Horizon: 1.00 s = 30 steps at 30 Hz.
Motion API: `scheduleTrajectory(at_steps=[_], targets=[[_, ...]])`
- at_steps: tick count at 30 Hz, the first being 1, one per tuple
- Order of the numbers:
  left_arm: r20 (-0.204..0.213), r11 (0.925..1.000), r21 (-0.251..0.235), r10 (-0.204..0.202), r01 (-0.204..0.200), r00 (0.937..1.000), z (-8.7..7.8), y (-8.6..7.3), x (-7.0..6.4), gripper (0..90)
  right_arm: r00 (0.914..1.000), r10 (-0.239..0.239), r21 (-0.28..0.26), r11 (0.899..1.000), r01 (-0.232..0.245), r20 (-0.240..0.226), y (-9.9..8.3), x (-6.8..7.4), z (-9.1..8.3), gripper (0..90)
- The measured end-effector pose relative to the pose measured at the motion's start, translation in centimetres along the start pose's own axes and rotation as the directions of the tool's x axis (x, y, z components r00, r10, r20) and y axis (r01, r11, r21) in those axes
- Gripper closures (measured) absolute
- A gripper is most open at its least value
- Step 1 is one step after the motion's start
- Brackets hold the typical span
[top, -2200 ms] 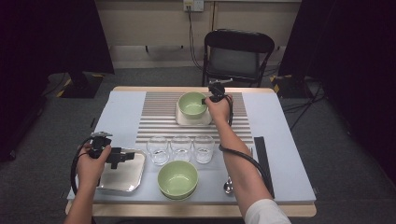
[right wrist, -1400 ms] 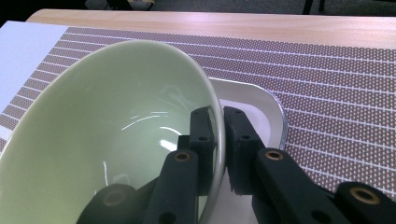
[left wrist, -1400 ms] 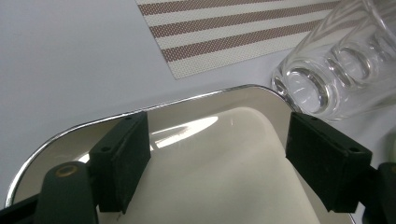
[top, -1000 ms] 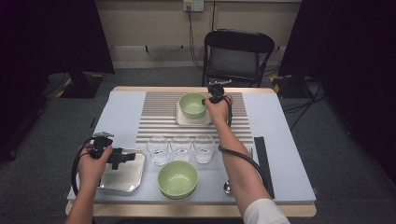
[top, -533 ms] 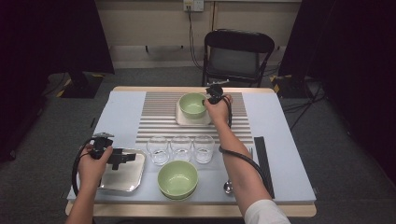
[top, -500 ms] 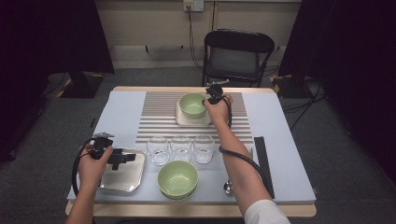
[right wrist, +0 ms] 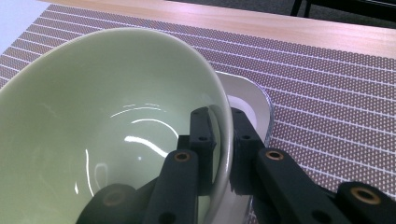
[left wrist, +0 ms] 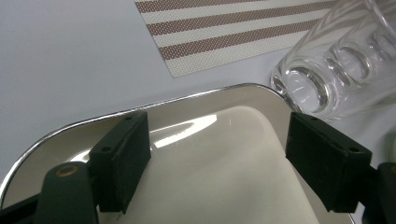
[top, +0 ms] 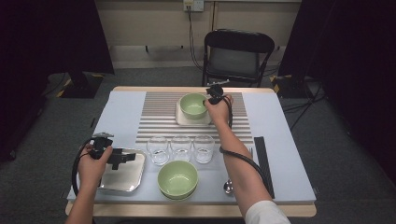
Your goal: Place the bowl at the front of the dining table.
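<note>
Risk: bowl (right wrist: 112, 126) slips from a thin rim grip.
My right tongs (right wrist: 217, 140) pinch its rim over the white plate (right wrist: 254, 100); my left tongs (left wrist: 217, 158) hang released over the steel tray (left wrist: 196, 100).

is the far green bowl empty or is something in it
Empty: the right gripper view shows the far green bowl with a bare glossy inside, its rim pinched by the right claw.

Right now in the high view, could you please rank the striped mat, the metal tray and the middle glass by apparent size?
1. Striped mat, clearly largest.
2. Metal tray.
3. Middle glass, smallest.
</note>
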State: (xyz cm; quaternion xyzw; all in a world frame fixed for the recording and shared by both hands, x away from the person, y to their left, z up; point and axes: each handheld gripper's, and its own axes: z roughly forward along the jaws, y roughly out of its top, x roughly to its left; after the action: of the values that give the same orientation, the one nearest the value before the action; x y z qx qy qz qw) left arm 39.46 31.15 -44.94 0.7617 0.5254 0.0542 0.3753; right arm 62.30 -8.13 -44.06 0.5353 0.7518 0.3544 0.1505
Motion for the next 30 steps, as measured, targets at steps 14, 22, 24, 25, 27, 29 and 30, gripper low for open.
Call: scheduleTrajectory(at_steps=[14,22,24,25,27,29,30], targets=[[0.004,1.0,0.005,-0.005,0.005,1.0,0.05,-0.02,-0.04,22.1,1.0,0.002,0.001,1.0,-0.002,-0.01,0.19,0.63,0.29,83.4],[0.0,1.0,-0.004,-0.008,0.008,1.0,-0.21,-0.08,0.05,22.1,1.0,-0.002,0.011,1.0,0.002,-0.002,0.22,0.7,0.2,83.4],[0.004,0.9999,-0.008,-0.01,0.01,0.9999,-0.2,-0.09,0.06,22.1,1.0,-0.004,0.009,1.0,0.004,-0.003,0.18,0.63,0.17,83.4],[0.003,0.9999,-0.008,-0.009,0.009,1.0,-0.2,-0.1,0.06,22.1,1.0,-0.003,0.013,1.0,0.003,-0.001,0.18,0.63,0.11,83.3],[-0.001,1.0,-0.002,-0.007,0.007,1.0,-0.22,-0.09,0.06,22.1,1.0,-0.003,0.015,1.0,0.003,-0.001,0.16,0.58,0.05,83.4],[0.001,1.0,-0.003,-0.005,0.005,1.0,-0.17,-0.07,0.05,22.1,1.0,-0.003,0.012,1.0,0.003,0.0,0.11,0.47,-0.01,83.3],[0.001,1.0,-0.003,-0.002,0.002,1.0,-0.13,-0.05,0.06,22.1,1.0,0.004,0.01,1.0,-0.004,-0.003,0.07,0.46,-0.02,83.0]])
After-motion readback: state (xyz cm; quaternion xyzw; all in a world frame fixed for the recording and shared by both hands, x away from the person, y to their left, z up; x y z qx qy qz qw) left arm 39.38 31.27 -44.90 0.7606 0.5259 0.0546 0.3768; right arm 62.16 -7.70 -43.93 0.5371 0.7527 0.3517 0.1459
